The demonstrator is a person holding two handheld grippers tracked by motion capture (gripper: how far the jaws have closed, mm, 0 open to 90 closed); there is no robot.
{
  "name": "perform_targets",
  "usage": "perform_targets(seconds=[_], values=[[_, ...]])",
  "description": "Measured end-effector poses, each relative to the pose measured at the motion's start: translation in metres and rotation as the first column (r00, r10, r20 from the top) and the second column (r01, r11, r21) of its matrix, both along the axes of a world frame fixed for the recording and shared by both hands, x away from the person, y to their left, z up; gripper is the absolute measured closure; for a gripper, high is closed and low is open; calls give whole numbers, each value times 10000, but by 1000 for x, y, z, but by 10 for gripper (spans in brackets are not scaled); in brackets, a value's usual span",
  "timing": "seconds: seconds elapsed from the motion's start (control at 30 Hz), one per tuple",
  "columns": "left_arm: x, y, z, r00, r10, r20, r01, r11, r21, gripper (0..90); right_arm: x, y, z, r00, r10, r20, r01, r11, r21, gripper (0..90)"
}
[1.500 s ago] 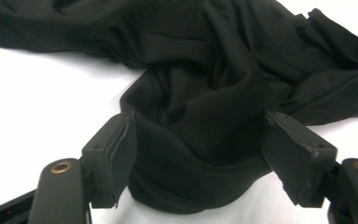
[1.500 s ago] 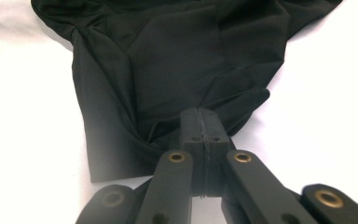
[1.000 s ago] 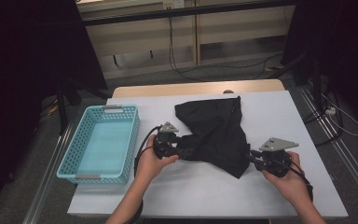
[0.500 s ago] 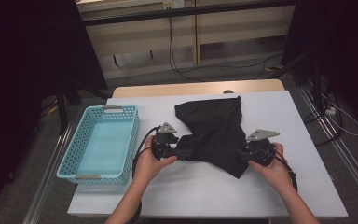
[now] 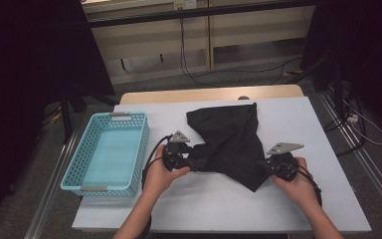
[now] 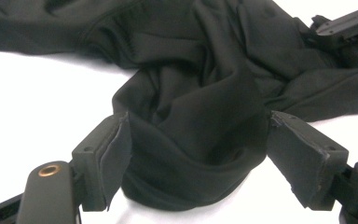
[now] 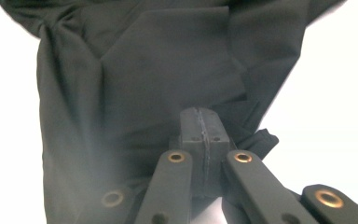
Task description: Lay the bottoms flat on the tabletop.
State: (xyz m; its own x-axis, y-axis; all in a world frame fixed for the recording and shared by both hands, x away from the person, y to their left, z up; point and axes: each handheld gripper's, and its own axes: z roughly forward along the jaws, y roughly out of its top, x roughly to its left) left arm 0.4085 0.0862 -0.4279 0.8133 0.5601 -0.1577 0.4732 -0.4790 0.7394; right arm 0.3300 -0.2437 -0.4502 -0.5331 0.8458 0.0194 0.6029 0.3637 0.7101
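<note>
High view adds basket (image 5: pixel 107 154) beside garment (image 5: pixel 229 139).

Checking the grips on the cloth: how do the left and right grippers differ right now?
The left gripper has its jaws spread wide, a fold of the black garment bulging between them; the right gripper has just closed, pads together at the garment's edge. The left sits at the garment's left side, the right at its lower right corner. Both rest low on the white table.
</note>
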Motion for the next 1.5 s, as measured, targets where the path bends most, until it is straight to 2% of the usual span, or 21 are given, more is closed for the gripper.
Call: perform_targets(seconds=[0.17,0.3,0.33,0.4,0.47,0.53,0.63,0.7,0.73,0.8,0.87,0.9,1.1,1.2,1.23,1.3,1.37,1.4,1.5], values=[[0,-4,2,9999,-99,20,99,9999,-27,230,-20,-15,3,9999,-157,-65,157,9999,26,900],[2,-7,1,9999,-149,-2,149,9999,3,228,-31,-22,5,9989,-357,-314,363,9991,199,889],[2,-8,1,9999,-153,-9,153,9999,31,227,-32,-22,6,9988,-375,-329,381,9991,175,846],[2,-11,0,9997,-242,-22,242,9997,27,227,-31,-21,8,9988,-487,87,486,9988,97,711],[2,-11,0,9997,-240,-21,240,9997,39,226,-29,-18,10,9983,-469,335,466,9989,111,661],[2,-11,0,9997,-238,-4,238,9997,26,226,-23,-17,11,9960,-732,519,726,9973,133,571],[2,-10,0,9998,-203,16,203,9998,36,225,-9,-14,6,9951,-818,559,794,9959,438,549],[1,-10,0,9997,-247,0,247,9997,79,225,1,-10,1,9956,-864,350,851,9957,359,554],[1,-10,0,9997,-235,19,235,9997,72,225,6,-7,-3,9964,-825,216,823,9966,92,569],[0,-9,0,9999,-149,55,148,9998,163,223,8,-4,-8,9970,-768,-21,768,9970,54,640],[1,-7,0,9999,-155,18,155,9998,100,223,7,-5,-7,9978,-652,-74,653,9978,111,768],[1,-6,-1,9999,-133,29,132,9998,114,223,5,-5,-6,9982,-585,-128,586,9982,92,863],[0,-7,2,9999,-168,42,168,9998,51,222,-16,-12,-1,9988,-398,-296,408,9986,343,896],[1,-7,2,9998,-171,39,171,9998,78,222,-30,-19,1,9978,-307,-579,321,9992,234,896],[1,-8,2,9999,-146,43,146,9999,38,222,-32,-22,1,9968,-328,-725,344,9992,208,896],[1,-9,2,9998,-178,44,179,9998,-25,222,-33,-24,3,9953,-649,-719,669,9974,269,889],[2,-10,2,9997,-240,12,240,9997,-12,222,-33,-23,5,9952,-770,-609,774,9970,38,814],[2,-9,2,9997,-231,-2,231,9997,-7,222,-31,-21,6,9968,-726,-347,721,9973,-139,744],[3,-8,2,9999,-164,-10,164,9999,33,222,-25,-19,8,9963,-831,214,832,9965,-35,596]])
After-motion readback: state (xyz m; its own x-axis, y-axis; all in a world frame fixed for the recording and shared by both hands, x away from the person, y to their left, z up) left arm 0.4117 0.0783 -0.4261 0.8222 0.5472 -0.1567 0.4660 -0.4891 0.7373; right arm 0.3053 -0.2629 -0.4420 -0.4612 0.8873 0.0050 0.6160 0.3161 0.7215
